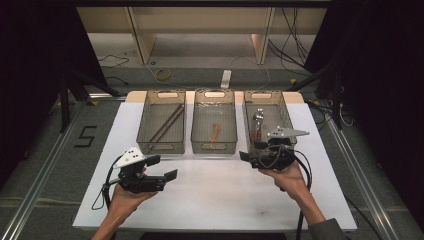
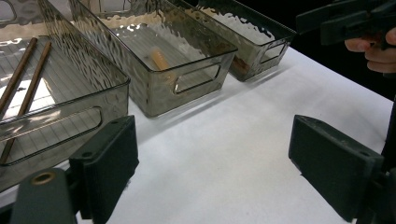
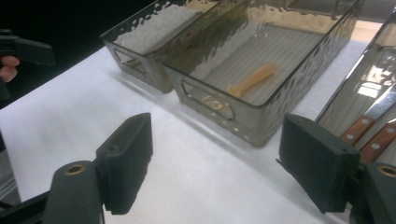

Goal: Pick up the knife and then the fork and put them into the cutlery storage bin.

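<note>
Three smoky clear bins stand in a row at the far side of the white table point(image 1: 220, 195). The left bin point(image 1: 161, 126) holds two brown chopsticks point(image 1: 167, 122). The middle bin point(image 1: 214, 125) holds an orange-tan utensil point(image 1: 215, 132), also seen as a small tan piece point(image 3: 252, 80) in the right gripper view. The right bin point(image 1: 266, 117) holds metal cutlery with wooden handles point(image 1: 257, 125). My left gripper point(image 1: 162, 167) hovers over the table in front of the left bin, open and empty. My right gripper point(image 1: 246, 156) is at the right bin's near end, open and empty.
The table stands on a grey floor with cables point(image 1: 160, 75) and a wooden shelf frame point(image 1: 200, 30) behind. Metal rails point(image 1: 45, 165) run along both sides. Black curtains close off left and right. Bare white tabletop lies in front of the bins.
</note>
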A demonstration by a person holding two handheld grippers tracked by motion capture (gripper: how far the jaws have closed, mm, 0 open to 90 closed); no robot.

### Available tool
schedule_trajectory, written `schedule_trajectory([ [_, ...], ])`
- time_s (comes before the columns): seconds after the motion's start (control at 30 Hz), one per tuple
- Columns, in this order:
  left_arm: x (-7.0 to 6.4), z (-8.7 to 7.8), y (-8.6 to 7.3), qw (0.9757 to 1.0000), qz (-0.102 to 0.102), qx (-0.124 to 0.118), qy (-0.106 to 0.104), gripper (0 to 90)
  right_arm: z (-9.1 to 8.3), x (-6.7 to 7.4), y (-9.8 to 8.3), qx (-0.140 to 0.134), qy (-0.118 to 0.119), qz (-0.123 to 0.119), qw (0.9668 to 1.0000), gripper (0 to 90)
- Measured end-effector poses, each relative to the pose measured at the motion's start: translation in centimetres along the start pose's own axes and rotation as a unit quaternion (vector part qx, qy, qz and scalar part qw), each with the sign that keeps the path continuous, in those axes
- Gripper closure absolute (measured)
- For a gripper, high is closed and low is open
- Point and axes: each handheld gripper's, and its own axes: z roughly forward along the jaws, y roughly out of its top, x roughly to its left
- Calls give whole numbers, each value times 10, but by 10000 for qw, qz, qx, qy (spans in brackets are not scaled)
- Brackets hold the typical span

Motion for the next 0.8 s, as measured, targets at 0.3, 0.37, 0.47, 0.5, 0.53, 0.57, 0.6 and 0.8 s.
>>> schedule_trajectory([
  [0.3,0,0,0,10000,-34,0,-45,150,-8,10,-16,-220,-18,-112,9997,272],
  [0.37,0,0,0,10000,-60,-24,-51,151,-10,11,-21,-260,-25,-107,9996,271],
  [0.47,1,0,0,9999,-79,-25,-65,150,-12,12,-28,-307,-31,-108,9995,264],
  [0.5,0,0,0,9999,-80,-28,-71,150,-13,12,-30,-326,-36,-100,9994,262],
  [0.53,0,0,0,9999,-89,-29,-80,150,-14,12,-32,-342,-27,-84,9994,260],
  [0.57,0,0,0,9999,-82,-27,-78,150,-16,13,-34,-361,-15,-86,9993,256],
  [0.6,1,0,0,9999,-88,-25,-87,150,-17,14,-36,-378,-6,-88,9992,252],
  [0.8,0,0,0,9999,-62,10,-105,150,-21,19,-45,-435,-48,-193,9989,240],
])
